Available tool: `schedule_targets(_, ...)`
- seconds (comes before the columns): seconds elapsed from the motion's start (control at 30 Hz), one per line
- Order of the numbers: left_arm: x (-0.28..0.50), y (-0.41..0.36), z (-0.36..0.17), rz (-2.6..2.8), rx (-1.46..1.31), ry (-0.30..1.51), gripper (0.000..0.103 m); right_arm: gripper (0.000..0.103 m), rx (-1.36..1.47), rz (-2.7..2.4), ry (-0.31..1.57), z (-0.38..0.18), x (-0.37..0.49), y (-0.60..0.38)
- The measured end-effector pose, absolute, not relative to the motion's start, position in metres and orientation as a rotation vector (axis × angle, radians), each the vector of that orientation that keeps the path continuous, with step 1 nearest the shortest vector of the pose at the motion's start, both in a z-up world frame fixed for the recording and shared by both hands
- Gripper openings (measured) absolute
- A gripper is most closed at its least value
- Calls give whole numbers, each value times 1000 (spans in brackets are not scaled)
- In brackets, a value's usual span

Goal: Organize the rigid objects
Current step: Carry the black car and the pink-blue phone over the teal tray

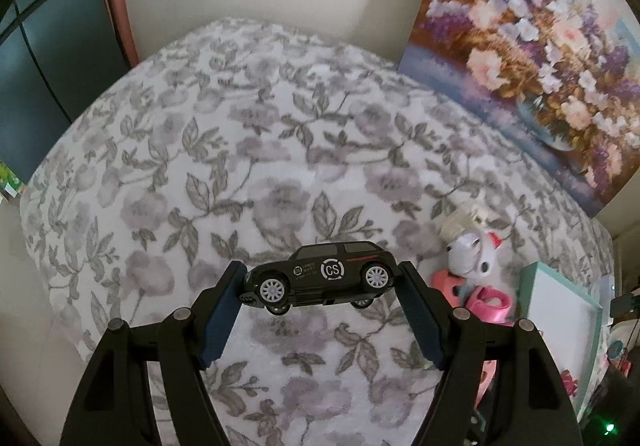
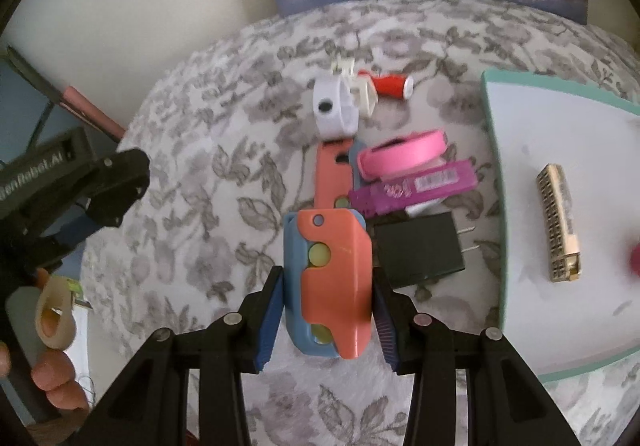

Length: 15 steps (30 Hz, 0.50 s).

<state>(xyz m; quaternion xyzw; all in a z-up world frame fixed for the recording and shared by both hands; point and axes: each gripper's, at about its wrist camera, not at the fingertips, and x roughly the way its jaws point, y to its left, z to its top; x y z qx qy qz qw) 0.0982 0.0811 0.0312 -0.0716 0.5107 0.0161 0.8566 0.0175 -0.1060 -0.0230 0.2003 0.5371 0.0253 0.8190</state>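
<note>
Left claw: we have the black toy car clamped nose-to-tail between the blue pads, held level above the floral cloth on the counter. Car shows its side, white wheels, "CS" logo on the door. It looks clear of the cloth, but we can't confirm the gap from this angle.

Right claw: we're closed on the coral-and-blue toy, pads touching both long sides of its lower body. Its coral stem runs away from us toward the white band. We can't tell whether the toy is lifted or resting on the cloth.

Pile just beyond the right claw:
- black charger, touching the toy's right side, prongs pointing right
- purple box, lying above the charger
- pink band, resting on top of the purple box
- red spool, far side, just beside the white band

Teal-rimmed tray sits right of the pile. On it, a harmonica, well apart from the rim. A red blur at the right edge is too soft to identify.

Flower painting leans against the wall behind the counter.
</note>
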Motion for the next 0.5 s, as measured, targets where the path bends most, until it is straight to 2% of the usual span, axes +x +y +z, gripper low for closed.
schedule_targets(0.2, 90, 64, 47, 15, -132, 1033, 77, 45, 467, 3, 1054, 1, 12, -137)
schedule_targets(0.5, 81, 10, 47, -65, -89, 1051, 77, 45, 607, -155, 995, 1, -3, -217)
